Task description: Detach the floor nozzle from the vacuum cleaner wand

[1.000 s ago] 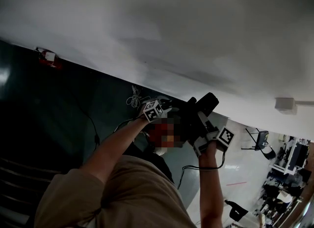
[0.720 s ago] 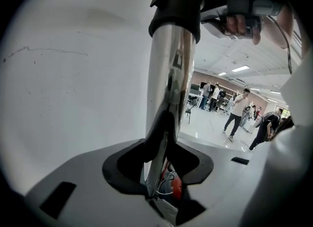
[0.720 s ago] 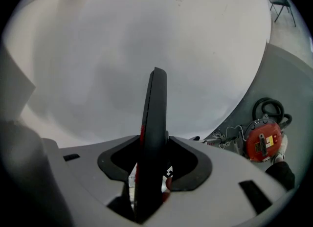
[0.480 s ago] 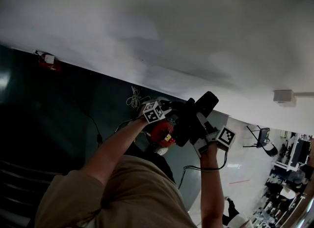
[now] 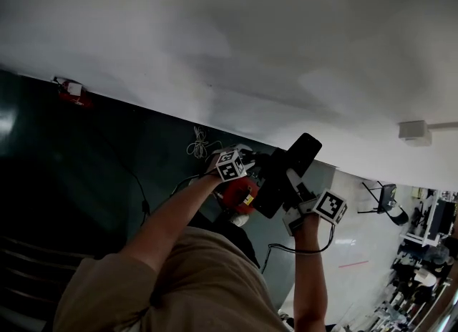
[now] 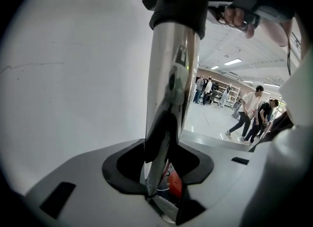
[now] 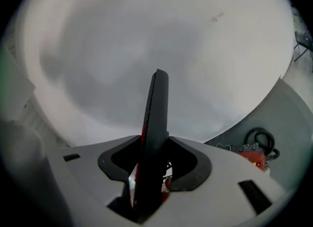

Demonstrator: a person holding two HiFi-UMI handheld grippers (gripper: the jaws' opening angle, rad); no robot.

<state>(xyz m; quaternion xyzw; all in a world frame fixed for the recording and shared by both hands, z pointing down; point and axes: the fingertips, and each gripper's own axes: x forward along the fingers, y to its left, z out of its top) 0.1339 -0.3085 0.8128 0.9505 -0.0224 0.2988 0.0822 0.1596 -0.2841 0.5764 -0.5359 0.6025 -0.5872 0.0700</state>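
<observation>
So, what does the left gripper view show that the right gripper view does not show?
Only the left gripper view: the left gripper is shut on the shiny metal wand, which ends in a black collar. People walk in a bright hall at the right.

Only the right gripper view: the right gripper is shut on the black floor nozzle, seen edge-on. At the lower right, a red object lies by a looped cable on dark floor.

Both: a pale plain wall fills the background.
</observation>
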